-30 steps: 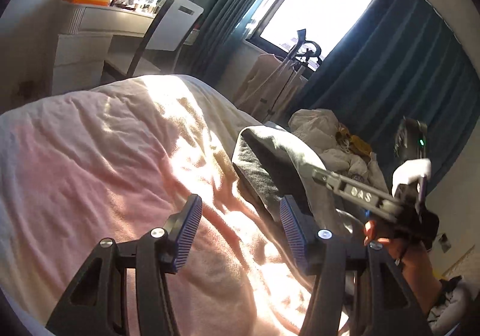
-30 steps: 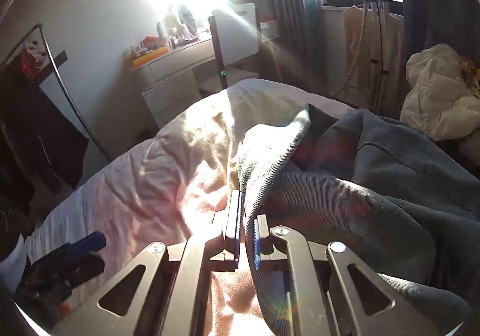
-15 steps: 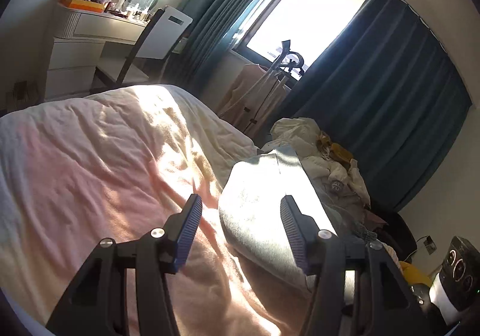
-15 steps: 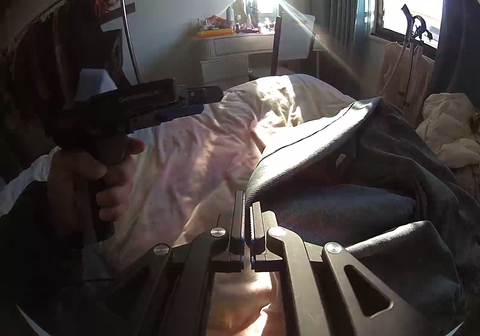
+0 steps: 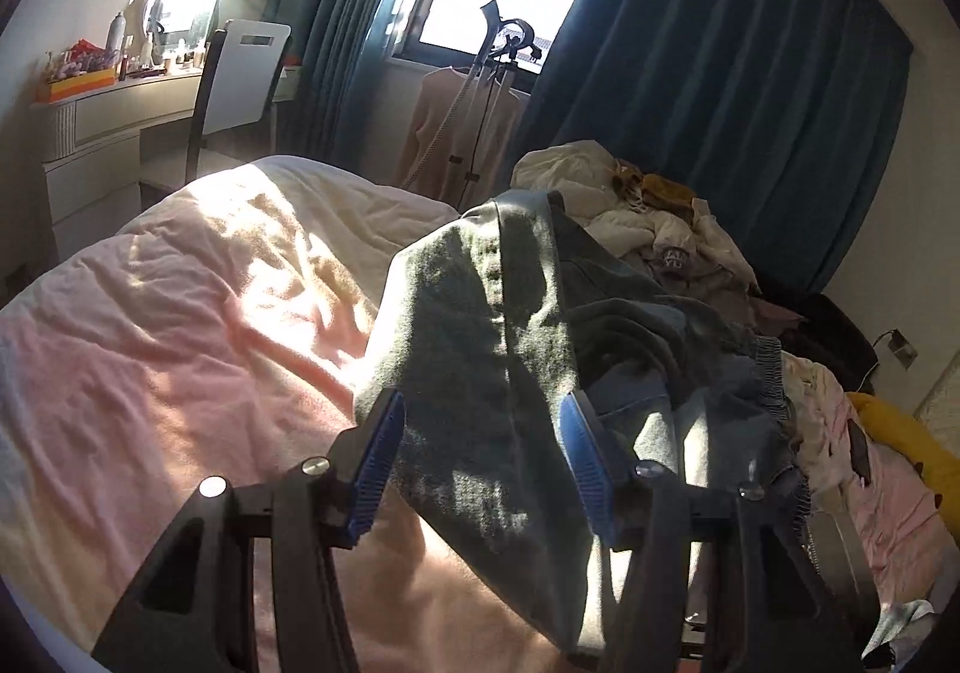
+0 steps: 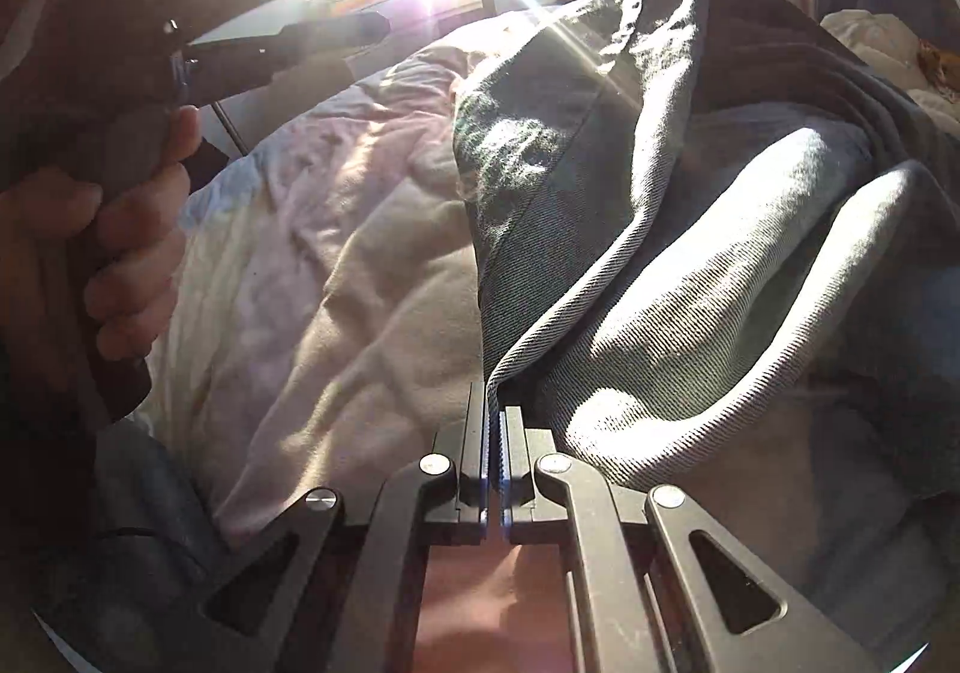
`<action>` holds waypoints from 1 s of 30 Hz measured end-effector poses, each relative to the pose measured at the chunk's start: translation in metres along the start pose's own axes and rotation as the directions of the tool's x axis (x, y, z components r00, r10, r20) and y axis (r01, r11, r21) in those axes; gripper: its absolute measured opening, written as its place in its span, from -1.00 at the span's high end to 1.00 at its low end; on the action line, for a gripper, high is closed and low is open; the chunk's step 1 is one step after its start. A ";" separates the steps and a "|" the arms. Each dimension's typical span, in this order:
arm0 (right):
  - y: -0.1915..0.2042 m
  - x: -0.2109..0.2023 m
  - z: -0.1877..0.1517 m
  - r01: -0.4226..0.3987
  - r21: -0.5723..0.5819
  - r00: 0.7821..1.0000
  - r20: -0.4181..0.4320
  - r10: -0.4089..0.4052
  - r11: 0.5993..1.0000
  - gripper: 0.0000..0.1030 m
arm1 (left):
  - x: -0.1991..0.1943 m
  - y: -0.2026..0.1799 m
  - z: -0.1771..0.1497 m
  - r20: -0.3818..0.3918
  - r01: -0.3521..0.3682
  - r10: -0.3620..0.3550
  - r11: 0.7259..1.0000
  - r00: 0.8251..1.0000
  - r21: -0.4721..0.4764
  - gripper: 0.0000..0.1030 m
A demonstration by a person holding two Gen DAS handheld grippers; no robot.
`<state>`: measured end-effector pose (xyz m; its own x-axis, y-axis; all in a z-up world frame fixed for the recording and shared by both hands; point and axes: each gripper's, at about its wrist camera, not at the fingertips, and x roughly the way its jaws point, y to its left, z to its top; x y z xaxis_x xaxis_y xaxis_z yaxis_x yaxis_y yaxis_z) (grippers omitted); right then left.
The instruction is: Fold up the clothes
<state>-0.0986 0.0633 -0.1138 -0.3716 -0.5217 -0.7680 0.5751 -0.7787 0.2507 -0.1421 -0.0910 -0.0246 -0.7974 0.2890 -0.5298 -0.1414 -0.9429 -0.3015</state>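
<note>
A dark grey garment lies bunched on the pink bedspread, one edge lifted. In the left wrist view my left gripper is open; the grey cloth hangs between its blue pads without being pressed. My right gripper is shut on the hemmed edge of the grey garment, which rises away from the jaws in folds. A hand holding the left gripper shows at the upper left of the right wrist view.
A heap of pale and yellow clothes covers the bed's far right. Behind the bed stand a garment steamer with a beige top, a white chair, a dresser and blue curtains. Sun glare washes the right wrist view's top.
The right gripper has come down and nearer with the garment's edge in it. The left gripper has swung over to the garment, and the cloth now hangs between its fingers.
</note>
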 end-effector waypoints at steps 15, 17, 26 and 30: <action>-0.011 -0.001 0.000 -0.102 0.009 0.995 0.016 0.102 0.995 0.97 | 0.131 -0.065 0.081 -0.128 -0.118 0.144 0.974 0.981 0.193 -0.08; -0.012 0.000 0.000 -0.124 -0.003 0.992 0.023 0.124 0.992 0.97 | 0.151 -0.069 0.089 -0.138 -0.162 0.192 0.966 0.972 0.203 -0.07; -0.031 0.013 0.001 -0.199 0.022 0.980 0.014 0.198 0.980 0.97 | 0.185 -0.064 0.092 -0.169 -0.329 0.386 0.899 0.907 0.289 0.95; -0.028 0.010 0.001 -0.192 -0.014 0.981 0.022 0.192 0.981 0.97 | 0.151 -0.050 0.098 -0.101 -0.362 0.393 0.902 0.914 0.237 0.97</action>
<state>-0.1195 0.0790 -0.1280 -0.2704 -0.6690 -0.6923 0.6458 -0.6594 0.3849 -0.3124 -0.0162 -0.0115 -0.7247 -0.0902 -0.6831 0.0223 -0.9939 0.1076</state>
